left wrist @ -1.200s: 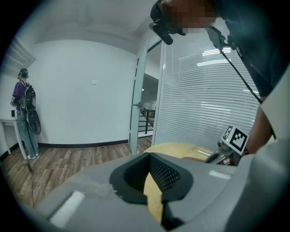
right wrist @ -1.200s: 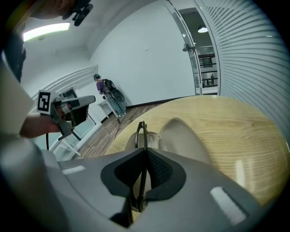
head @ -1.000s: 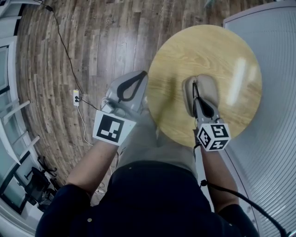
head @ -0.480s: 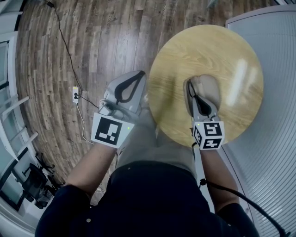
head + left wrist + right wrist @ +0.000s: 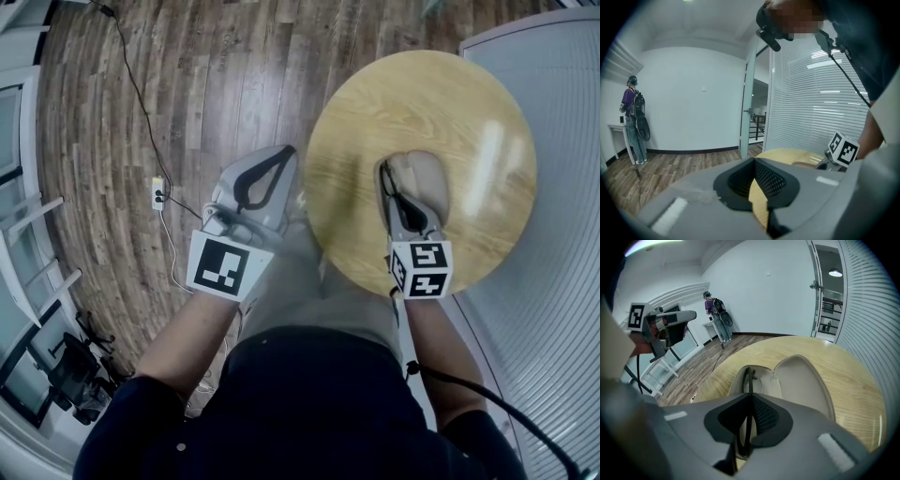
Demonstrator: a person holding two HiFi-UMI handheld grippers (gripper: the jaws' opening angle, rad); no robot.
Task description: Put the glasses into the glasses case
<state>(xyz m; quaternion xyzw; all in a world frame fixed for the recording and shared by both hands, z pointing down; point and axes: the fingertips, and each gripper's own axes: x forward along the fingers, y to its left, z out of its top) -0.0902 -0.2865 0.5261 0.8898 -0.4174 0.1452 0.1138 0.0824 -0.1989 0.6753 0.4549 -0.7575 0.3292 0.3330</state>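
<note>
An open beige glasses case (image 5: 427, 178) lies on the round wooden table (image 5: 422, 94). My right gripper (image 5: 394, 186) hangs over the case's left half, pointing steeply down, and is shut on the black glasses (image 5: 390, 192). In the right gripper view the glasses (image 5: 747, 380) stand edge-on between the jaws of that gripper (image 5: 750, 401), with their far end reaching into the case (image 5: 801, 378). My left gripper (image 5: 283, 155) is held off the table's left edge, above the floor, shut and empty; its own view shows that gripper (image 5: 753, 161) with the table edge beyond it.
A power strip with a black cable (image 5: 157, 195) lies on the wood floor at left. A slatted white wall (image 5: 562, 234) borders the table on the right. A person (image 5: 633, 117) stands by the far wall. White furniture (image 5: 23, 234) lines the left edge.
The right gripper has rolled a little about its own axis while holding the glasses over the case. The left gripper has stayed where it was.
</note>
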